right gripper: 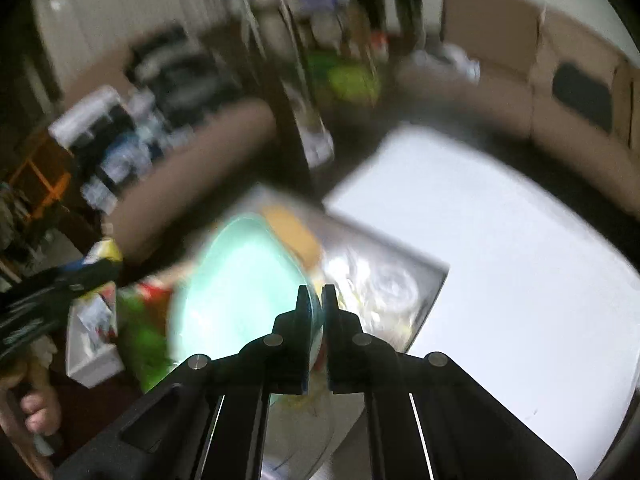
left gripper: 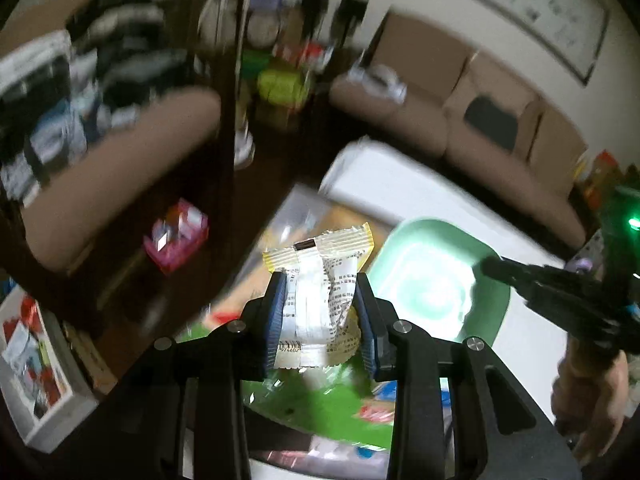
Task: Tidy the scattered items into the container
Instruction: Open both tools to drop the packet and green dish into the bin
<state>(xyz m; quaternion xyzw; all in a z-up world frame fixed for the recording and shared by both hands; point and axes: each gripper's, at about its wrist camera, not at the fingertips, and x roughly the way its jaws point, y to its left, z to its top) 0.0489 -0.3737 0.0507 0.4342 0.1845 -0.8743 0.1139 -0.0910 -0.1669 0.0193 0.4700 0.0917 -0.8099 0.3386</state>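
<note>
While the left gripper clamps the packet aloft, the green tub lies just right-forward; right gripper pinches the tub's rim.

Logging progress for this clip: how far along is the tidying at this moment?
Done: nothing visibly; the green tub looks empty inside, though glare and blur hide detail. In hand: the left tool is shut on a white and yellow snack packet, held up just left of the tub; the right tool grips the tub's rim. Left: dropping that packet in, then the blurred colourful packets below.
</note>
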